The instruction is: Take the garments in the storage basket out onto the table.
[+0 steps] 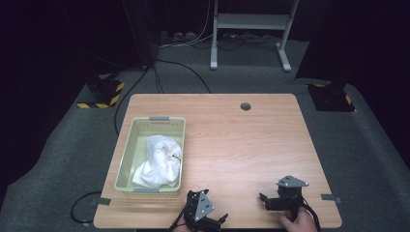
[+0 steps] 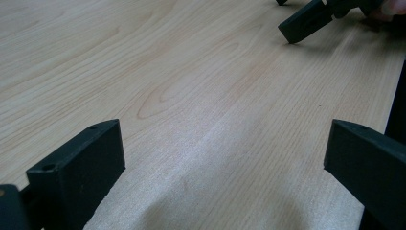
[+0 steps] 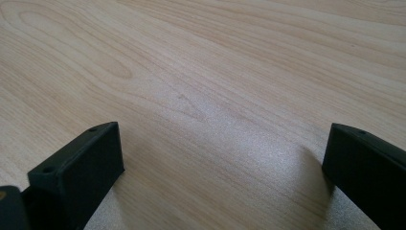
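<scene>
Left gripper and right gripper, jaws spread and empty, rest at the table's near edge, staged. White cloth sits bunched in the basket, far-left of them.

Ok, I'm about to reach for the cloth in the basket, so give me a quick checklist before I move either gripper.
1. Left gripper open with nothing between its jaws: ok.
2. Right gripper open with nothing between its jaws: ok.
3. White cloth lies inside the green basket: ok.
4. Basket stands fully on the wooden table, at its left side: ok.
5. Bare tabletop between the left gripper and the basket: ok.
6. Whether the cloth is snagged on the basket: cannot tell.
</scene>
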`<state>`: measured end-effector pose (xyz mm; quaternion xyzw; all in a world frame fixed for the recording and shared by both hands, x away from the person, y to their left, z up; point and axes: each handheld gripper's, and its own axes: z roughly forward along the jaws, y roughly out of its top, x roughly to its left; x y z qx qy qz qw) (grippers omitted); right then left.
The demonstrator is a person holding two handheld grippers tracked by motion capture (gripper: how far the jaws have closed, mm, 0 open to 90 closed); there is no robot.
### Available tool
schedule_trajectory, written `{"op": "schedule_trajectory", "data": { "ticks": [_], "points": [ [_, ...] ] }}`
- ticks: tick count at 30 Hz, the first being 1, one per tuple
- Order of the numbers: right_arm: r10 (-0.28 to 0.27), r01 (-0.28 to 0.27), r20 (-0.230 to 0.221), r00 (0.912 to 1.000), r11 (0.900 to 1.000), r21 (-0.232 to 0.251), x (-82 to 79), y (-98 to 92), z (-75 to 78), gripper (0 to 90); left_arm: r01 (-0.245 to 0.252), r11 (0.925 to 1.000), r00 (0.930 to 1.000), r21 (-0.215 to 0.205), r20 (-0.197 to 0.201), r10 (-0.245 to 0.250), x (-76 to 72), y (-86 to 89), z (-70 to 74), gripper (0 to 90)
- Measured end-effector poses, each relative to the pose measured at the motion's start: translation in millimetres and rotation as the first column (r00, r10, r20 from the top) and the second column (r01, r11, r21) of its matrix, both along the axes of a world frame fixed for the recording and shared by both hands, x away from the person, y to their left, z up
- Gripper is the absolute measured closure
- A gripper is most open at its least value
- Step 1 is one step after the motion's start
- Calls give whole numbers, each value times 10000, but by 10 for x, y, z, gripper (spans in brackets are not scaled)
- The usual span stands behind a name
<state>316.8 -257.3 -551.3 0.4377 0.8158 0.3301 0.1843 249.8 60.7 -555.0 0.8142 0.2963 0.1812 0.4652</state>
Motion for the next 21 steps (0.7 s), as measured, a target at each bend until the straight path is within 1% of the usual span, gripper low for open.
{"op": "schedule_trajectory", "data": {
  "ticks": [4, 5, 8, 10, 11, 14, 17, 21],
  "points": [
    [-1, 1, 1, 10000, 10000, -2, 0, 0, -1, 1, -27, 10000, 9999, -30, -140, 27, 18, 6, 7, 7],
    [-7, 7, -12, 10000, 10000, 89, 1, -7, 0, 2, -9, 10000, 9999, -23, -151, 9, 21, 8, 12, 7],
    [-9, 9, -19, 10000, 9999, 112, 1, -9, 0, 3, 3, 10000, 10000, -57, -85, -4, 23, 14, 24, 6],
    [-5, 5, 1, 10000, 10000, 27, 0, -2, -1, 0, -75, 9999, 9999, -138, -94, 74, 34, 36, 33, 6],
    [15, -15, 33, 10000, 10000, -31, -1, 4, -3, 0, -171, 9994, 9998, -292, -105, 168, 41, 61, 36, 6],
    [15, -15, 31, 10000, 10000, -29, 0, 4, -3, 0, -201, 9991, 9998, -386, -105, 197, 42, 71, 37, 6],
    [16, -16, 31, 10000, 10000, -29, 0, 4, -3, 0, -156, 9992, 9998, -379, -101, 152, 42, 69, 37, 6],
    [17, -16, 31, 10000, 10000, -29, 0, 4, -3, 0, -83, 9989, 9999, -472, -68, 80, 49, 77, 41, 6]
  ]
}}
